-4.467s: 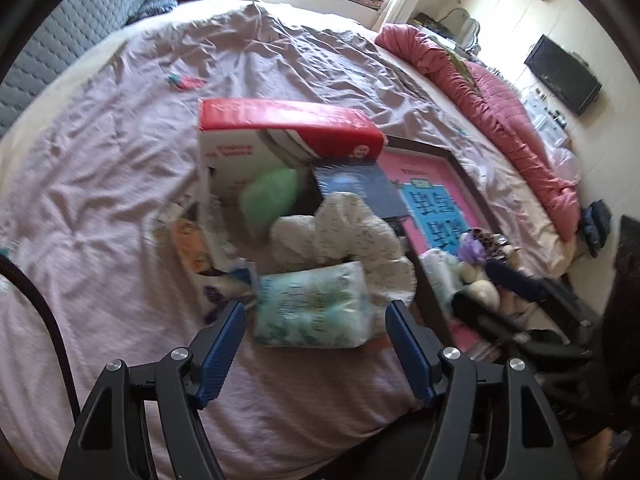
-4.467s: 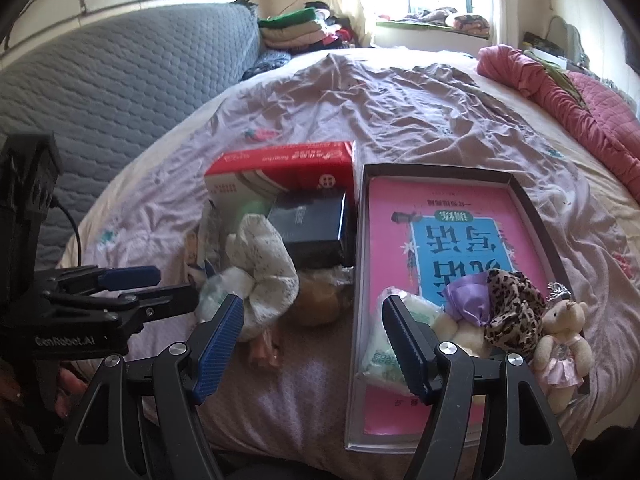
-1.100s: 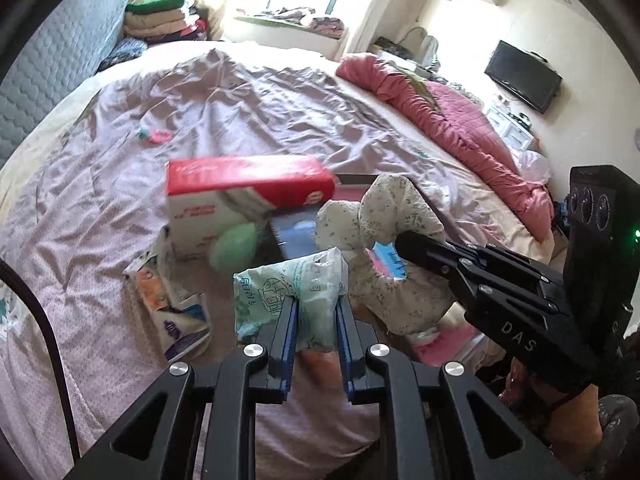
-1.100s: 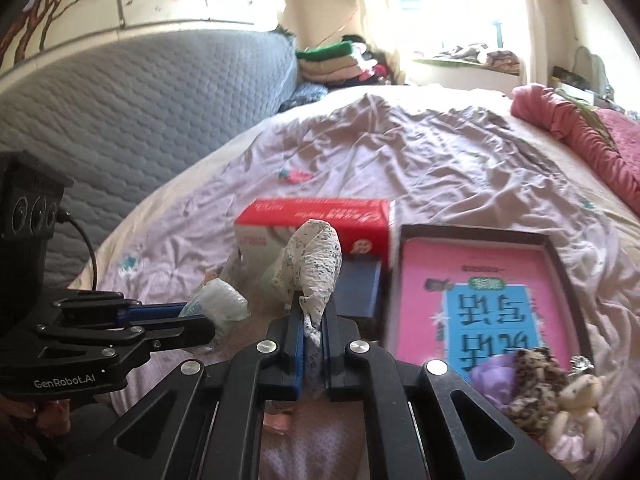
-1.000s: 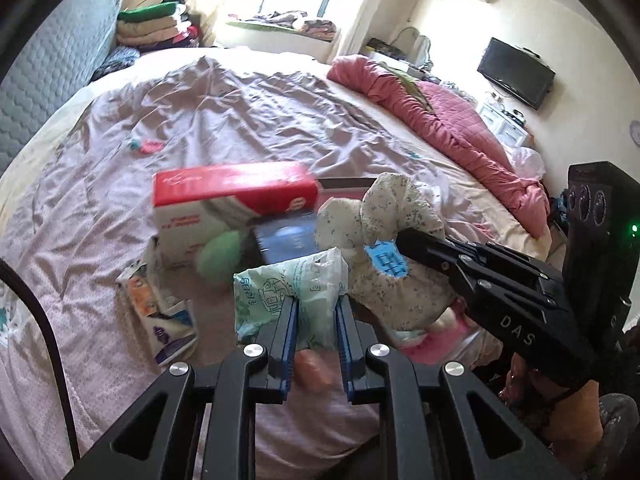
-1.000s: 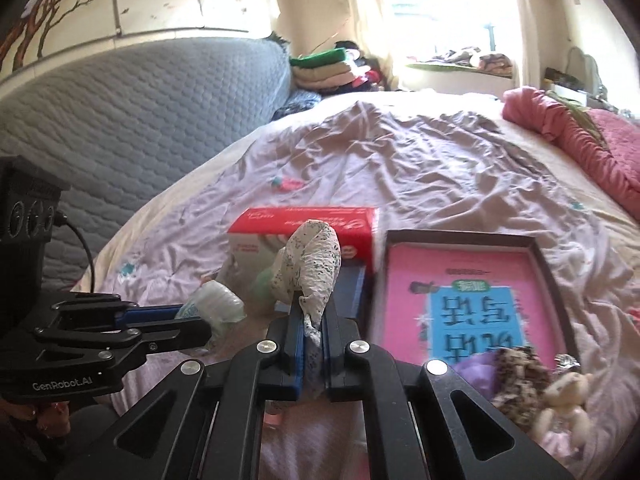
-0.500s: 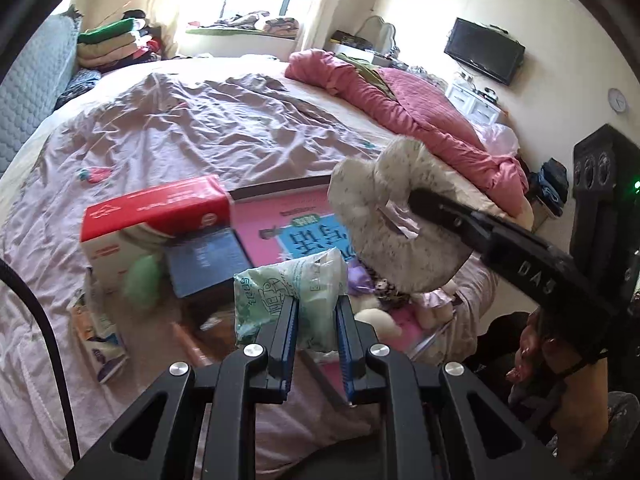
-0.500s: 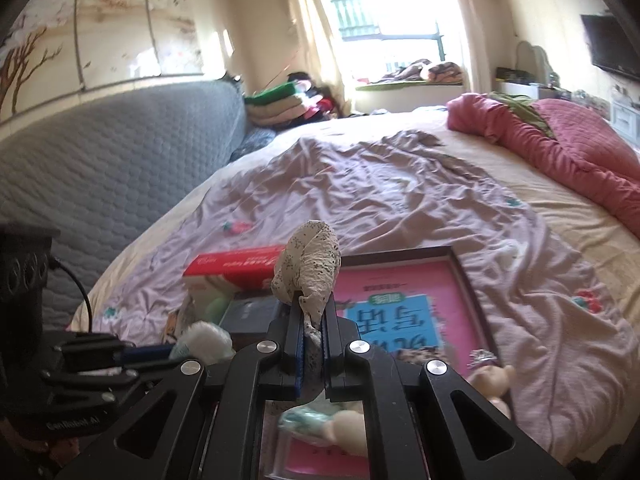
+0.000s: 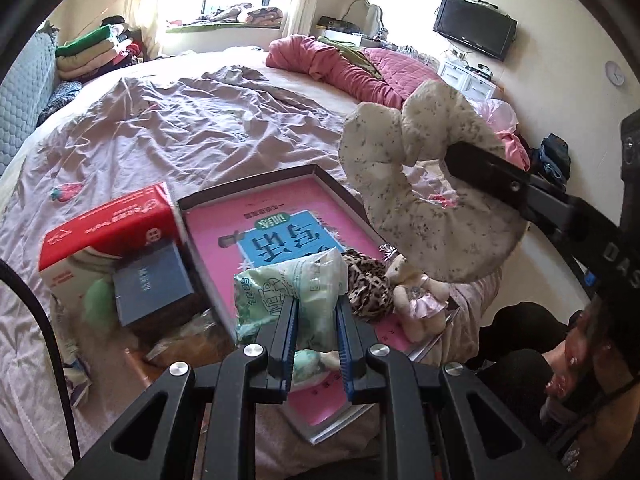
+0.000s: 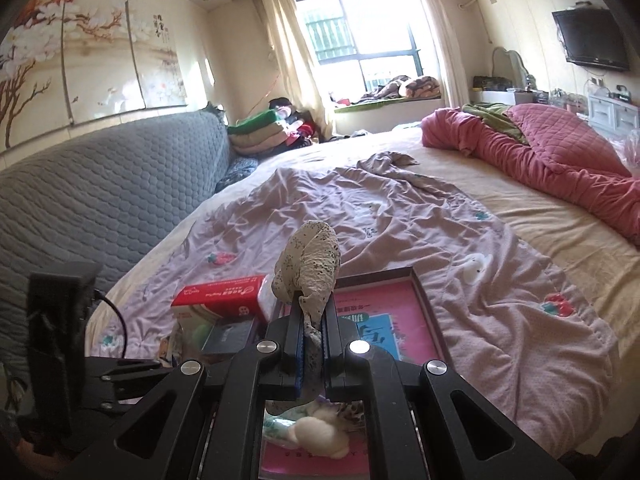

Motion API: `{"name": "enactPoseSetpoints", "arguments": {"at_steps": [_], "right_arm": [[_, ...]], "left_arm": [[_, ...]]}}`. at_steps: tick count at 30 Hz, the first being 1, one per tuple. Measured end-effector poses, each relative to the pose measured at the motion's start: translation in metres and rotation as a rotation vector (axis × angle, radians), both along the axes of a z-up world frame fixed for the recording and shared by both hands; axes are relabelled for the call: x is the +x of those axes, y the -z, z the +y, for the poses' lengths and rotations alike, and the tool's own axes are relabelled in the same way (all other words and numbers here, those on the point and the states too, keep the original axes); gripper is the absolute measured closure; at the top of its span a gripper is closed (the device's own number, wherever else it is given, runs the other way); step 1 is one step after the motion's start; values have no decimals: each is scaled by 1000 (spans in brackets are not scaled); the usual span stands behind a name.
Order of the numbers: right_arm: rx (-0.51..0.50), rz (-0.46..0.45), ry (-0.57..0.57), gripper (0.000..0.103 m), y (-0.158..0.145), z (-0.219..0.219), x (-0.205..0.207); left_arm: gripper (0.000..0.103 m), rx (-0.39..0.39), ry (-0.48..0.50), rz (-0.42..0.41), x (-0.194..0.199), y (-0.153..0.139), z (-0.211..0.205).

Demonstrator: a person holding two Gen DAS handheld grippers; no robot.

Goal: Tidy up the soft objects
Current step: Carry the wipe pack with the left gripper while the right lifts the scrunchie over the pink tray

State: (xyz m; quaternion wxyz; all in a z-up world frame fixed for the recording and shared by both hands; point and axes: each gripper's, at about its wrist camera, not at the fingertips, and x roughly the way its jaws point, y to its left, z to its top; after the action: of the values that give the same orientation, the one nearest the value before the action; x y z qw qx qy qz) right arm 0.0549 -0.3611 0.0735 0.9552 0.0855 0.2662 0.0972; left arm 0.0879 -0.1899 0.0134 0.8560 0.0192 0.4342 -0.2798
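My left gripper (image 9: 314, 312) is shut on a green tissue pack (image 9: 290, 286) and holds it above the near end of a pink-lined tray (image 9: 256, 178) on the bed. My right gripper (image 10: 311, 322) is shut on a white speckled scrunchie (image 10: 310, 266). In the left wrist view that scrunchie (image 9: 424, 196) hangs in the air over the tray's right side. A leopard scrunchie (image 9: 366, 280), a small teddy bear (image 9: 420, 296) and another pale green pack (image 9: 310, 364) lie at the tray's near end. The right wrist view shows the tray (image 10: 424, 292) under my fingers.
A red and white tissue box (image 9: 108, 228), a dark blue box (image 9: 154, 286) and a green soft object (image 9: 98, 302) lie left of the tray. Loose packets (image 9: 74, 364) sit near the bed edge. A pink quilt (image 10: 560, 160) lies far right, folded clothes (image 10: 264, 130) by the grey headboard.
Both grippers swung right with their loads, from over the pile beside the red box to over the tray. The right gripper also rose, and its view now looks far across the bed.
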Motion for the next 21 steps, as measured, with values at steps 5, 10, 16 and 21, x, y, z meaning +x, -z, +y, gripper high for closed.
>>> {"name": "enactPoseSetpoints", "arguments": {"at_steps": [5,10,16,21], "right_arm": [[14,-10,10,97,-3,-6,-1],[26,-3,19,96,0,-12,-2],[64,36,11,96,16,-18,2],[132,100,15,96,41,-29,12]], "left_arm": [[84,16,-2,5,5,5,-8],[84,28,-9,22,10,14,-11],[84,54,-11,43,15,29,-16],[84,89,-9,45,15,39,-23]]}}
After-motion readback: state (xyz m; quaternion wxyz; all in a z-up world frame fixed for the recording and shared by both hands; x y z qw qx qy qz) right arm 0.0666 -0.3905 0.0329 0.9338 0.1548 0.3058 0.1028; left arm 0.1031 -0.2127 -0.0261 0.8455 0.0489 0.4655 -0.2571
